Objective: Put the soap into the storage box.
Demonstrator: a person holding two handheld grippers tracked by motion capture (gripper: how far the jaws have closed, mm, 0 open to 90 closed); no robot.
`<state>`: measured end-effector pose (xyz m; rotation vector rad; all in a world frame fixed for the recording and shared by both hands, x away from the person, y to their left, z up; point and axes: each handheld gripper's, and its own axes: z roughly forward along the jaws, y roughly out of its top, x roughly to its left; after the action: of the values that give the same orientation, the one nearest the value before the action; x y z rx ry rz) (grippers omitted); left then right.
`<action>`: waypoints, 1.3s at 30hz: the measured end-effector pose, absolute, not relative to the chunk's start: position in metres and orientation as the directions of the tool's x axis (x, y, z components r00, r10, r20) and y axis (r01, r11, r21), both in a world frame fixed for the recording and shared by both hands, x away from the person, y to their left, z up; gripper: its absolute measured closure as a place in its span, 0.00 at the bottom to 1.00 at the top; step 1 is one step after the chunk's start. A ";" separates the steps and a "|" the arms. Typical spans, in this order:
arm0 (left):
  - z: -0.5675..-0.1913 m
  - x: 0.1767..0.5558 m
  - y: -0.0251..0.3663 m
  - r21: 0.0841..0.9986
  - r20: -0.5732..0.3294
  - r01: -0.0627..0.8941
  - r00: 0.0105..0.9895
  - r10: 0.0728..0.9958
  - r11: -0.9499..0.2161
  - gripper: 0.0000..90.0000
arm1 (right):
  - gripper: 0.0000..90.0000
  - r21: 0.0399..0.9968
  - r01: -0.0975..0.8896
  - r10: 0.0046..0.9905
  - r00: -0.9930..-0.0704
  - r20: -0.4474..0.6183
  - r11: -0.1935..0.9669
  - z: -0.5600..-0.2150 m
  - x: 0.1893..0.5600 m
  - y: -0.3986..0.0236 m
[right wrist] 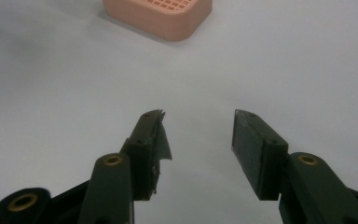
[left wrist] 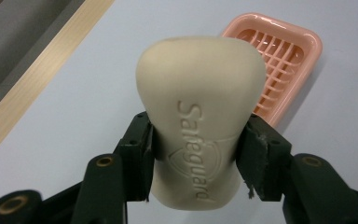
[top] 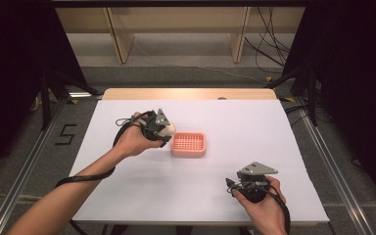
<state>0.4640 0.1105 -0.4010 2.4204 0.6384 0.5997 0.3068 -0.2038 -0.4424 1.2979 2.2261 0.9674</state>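
Now carrying cream embossed soap bar [left wrist: 200, 116], clamped at its waist in left gripper [left wrist: 196, 158], just beside pink slotted plastic soap dish [left wrist: 303, 51]. Best centred over the grid, lowered flat, then let go. Right gripper [right wrist: 198, 140] parted, idle, well apart.

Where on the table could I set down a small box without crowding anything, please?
Most of the white table is bare: the whole far strip beyond the pink soap dish, the right side beside it, and the near-left corner. It is crowded only at the dish, where the left gripper holds the soap bar, and near the right gripper.
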 end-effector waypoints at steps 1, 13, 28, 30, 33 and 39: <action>-0.402 0.464 0.109 0.617 0.268 0.305 0.786 0.558 -0.726 0.55 | 0.59 0.726 0.602 0.867 -0.498 0.014 0.334 -0.442 0.307 -0.204; -0.403 0.466 0.100 0.623 0.271 0.285 0.795 0.543 -0.728 0.55 | 0.59 0.724 0.604 0.869 -0.495 0.015 0.332 -0.442 0.306 -0.204; -0.407 0.471 0.087 0.635 0.276 0.252 0.810 0.518 -0.731 0.55 | 0.59 0.716 0.622 0.874 -0.484 0.033 0.317 -0.442 0.306 -0.203; -0.408 0.472 0.085 0.640 0.270 0.251 0.811 0.519 -0.726 0.55 | 0.59 0.717 0.621 0.874 -0.484 0.033 0.317 -0.441 0.306 -0.203; -0.409 0.474 0.083 0.633 0.284 0.235 0.816 0.504 -0.738 0.55 | 0.59 0.717 0.621 0.874 -0.485 0.033 0.317 -0.441 0.306 -0.203; -0.412 0.475 0.078 0.635 0.281 0.233 0.819 0.500 -0.737 0.55 | 0.59 0.722 0.608 0.869 -0.494 0.019 0.330 -0.442 0.307 -0.204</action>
<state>0.4745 0.0785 -0.4123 2.4013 0.5373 0.5902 0.3065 -0.2036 -0.4425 1.3083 2.2289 0.9661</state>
